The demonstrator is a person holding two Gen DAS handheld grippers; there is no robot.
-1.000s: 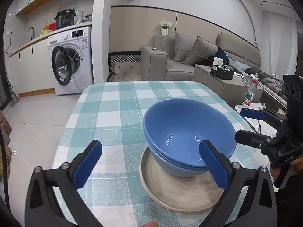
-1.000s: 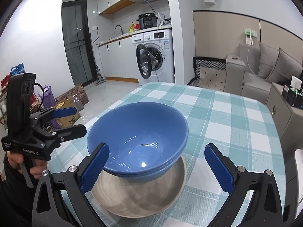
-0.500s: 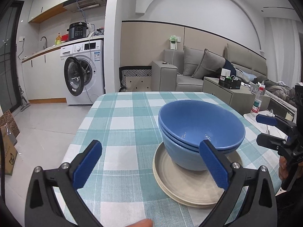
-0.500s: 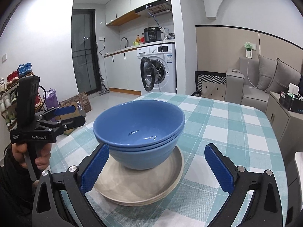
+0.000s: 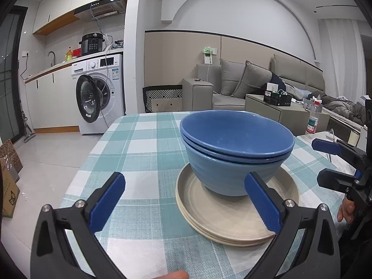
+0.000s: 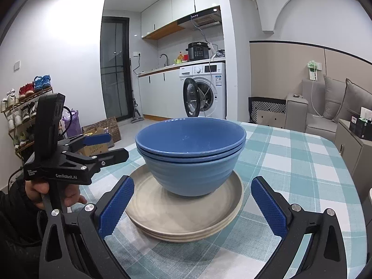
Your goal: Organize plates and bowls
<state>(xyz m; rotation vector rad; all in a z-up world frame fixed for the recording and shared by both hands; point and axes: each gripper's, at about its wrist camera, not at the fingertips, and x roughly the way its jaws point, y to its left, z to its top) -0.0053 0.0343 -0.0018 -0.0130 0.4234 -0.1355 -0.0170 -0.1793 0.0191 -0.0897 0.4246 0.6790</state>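
Two blue bowls (image 5: pixel 234 153) (image 6: pixel 190 158) are nested and stand on a short stack of beige plates (image 5: pixel 220 218) (image 6: pixel 162 209) on the checked table. My left gripper (image 5: pixel 186 201) is open just short of the plates, low over the cloth, the stack off to its right; in the right wrist view the left gripper (image 6: pixel 102 148) shows on the left, held by a hand. My right gripper (image 6: pixel 191 205) is open, its blue pads either side of the plates' near rim; it also shows at the right edge as the right gripper (image 5: pixel 330 160). Neither holds anything.
The teal and white checked tablecloth (image 5: pixel 139 144) (image 6: pixel 302 162) covers the table, with bare cloth beyond and beside the stack. Past the table are a washing machine (image 5: pixel 100 97), a sofa (image 5: pixel 244 88), a low cabinet (image 5: pixel 279 111) and a shoe rack (image 6: pixel 21 116).
Both grippers have dropped lower and levelled out, so the bowls are now seen from the side instead of from above. Bowls and plates have not moved. Both grippers stay open.
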